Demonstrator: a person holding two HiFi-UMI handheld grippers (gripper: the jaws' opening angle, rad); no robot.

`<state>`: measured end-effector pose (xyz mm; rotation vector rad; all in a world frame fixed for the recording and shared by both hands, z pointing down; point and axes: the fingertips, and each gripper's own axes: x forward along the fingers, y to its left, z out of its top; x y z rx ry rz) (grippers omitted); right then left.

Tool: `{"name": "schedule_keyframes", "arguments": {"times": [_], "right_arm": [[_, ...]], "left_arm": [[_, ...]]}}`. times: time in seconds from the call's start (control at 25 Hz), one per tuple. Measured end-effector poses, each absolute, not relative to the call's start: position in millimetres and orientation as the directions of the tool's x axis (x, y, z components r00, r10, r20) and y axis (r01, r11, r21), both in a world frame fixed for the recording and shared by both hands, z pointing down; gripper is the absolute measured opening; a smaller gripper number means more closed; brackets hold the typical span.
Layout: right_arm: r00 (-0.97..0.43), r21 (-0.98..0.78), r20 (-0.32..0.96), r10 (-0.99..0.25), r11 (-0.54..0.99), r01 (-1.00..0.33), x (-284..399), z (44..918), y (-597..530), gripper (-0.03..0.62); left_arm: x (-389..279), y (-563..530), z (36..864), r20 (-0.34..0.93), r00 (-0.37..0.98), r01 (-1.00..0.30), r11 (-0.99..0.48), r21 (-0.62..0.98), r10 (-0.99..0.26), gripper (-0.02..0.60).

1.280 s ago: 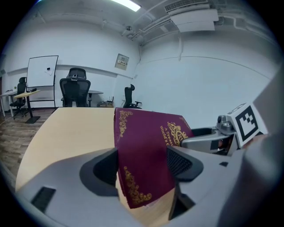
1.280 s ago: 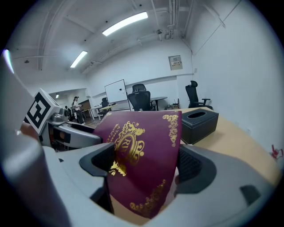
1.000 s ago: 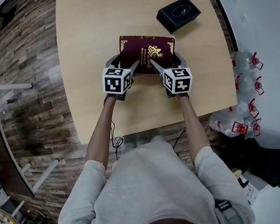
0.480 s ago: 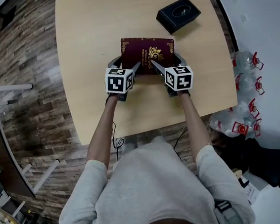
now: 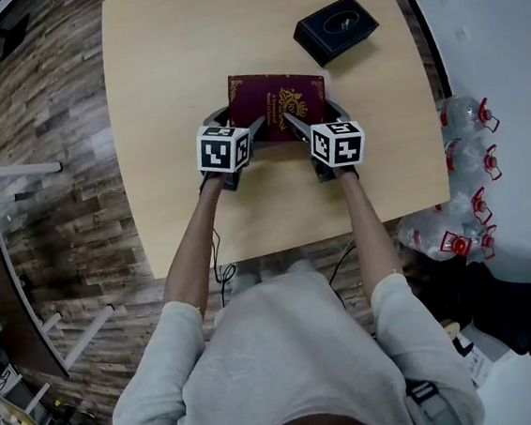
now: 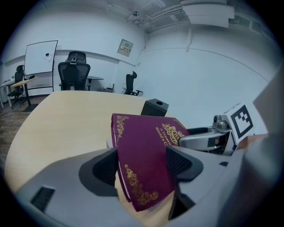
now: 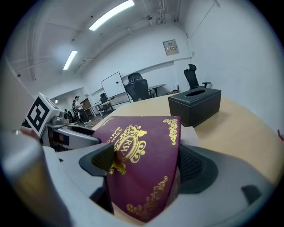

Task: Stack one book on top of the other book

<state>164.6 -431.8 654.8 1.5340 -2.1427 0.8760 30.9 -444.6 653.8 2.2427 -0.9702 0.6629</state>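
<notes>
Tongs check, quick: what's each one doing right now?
Left tongs: closed on the maroon book.
Right tongs: closed on the maroon book too, other near corner.

- Wood plank floor (image 5: 50, 135).
- Light wood table (image 5: 164, 57).
- White walls (image 6: 199, 75), whiteboard (image 6: 41, 57), small wall sign (image 6: 126, 46).
- Black office chairs (image 6: 73, 71) beyond table.
- Ceiling strip lights (image 7: 111, 14) lit.
- Water bottles (image 5: 463, 120) on floor beside table.

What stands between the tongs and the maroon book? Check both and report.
Nothing visible. The maroon book sits clamped in the left tongs and the right tongs, at its near corners. The black box stands apart, beyond it.
</notes>
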Motion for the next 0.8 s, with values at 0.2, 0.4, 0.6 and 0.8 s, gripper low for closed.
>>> {"name": "schedule_keyframes", "arguments": {"times": [0.2,0.4,0.6,0.8], "right_arm": [[-0.358,-0.308,0.627,-0.692,0.202,-0.930,165,664,-435,0.440],[-0.362,-0.323,0.622,-0.695,0.194,-0.926,166,666,-436,0.445],[-0.358,-0.320,0.618,-0.699,0.192,-0.928,169,667,-435,0.448],[-0.337,-0.289,0.616,-0.712,0.194,-0.938,168,662,-435,0.448]], "left_arm": [[31,-446,661,0.642,0.617,-0.767,-0.527,0.365,-0.455,0.342],[32,-446,663,0.638,0.622,-0.765,-0.525,0.373,-0.454,0.344],[34,-446,663,0.631,0.627,-0.763,-0.523,0.380,-0.456,0.344],[31,-446,660,0.627,0.624,-0.766,-0.527,0.370,-0.467,0.350]]}}
